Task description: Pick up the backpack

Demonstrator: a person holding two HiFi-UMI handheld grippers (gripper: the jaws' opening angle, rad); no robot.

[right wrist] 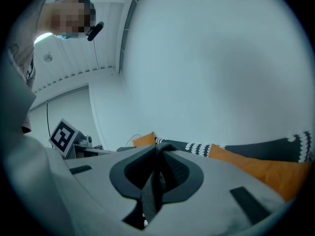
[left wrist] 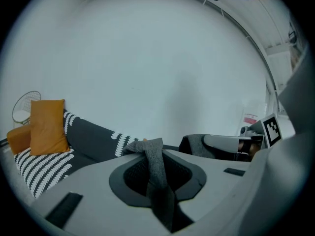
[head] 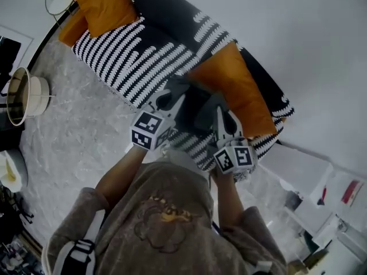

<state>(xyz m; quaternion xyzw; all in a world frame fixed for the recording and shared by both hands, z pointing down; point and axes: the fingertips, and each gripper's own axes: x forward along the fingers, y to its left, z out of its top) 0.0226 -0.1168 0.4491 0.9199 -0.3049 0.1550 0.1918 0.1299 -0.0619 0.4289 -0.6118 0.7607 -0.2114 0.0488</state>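
**Backpack Hangs by Its Straps**

The backpack (head: 194, 105) hangs between the two tools, right by the stripy sofa (head: 129, 56). The left hand-held gripper (left wrist: 147, 156) pinches a grey strap (left wrist: 162, 195). The right hand-held gripper (right wrist: 158, 154) pinches a second strap (right wrist: 150, 191). The bag looks soft, floppy and maybe heavy, so the straps seem the best place to hold it.

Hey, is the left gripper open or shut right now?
Shut: the left gripper has a grey strap pinched between its jaws.
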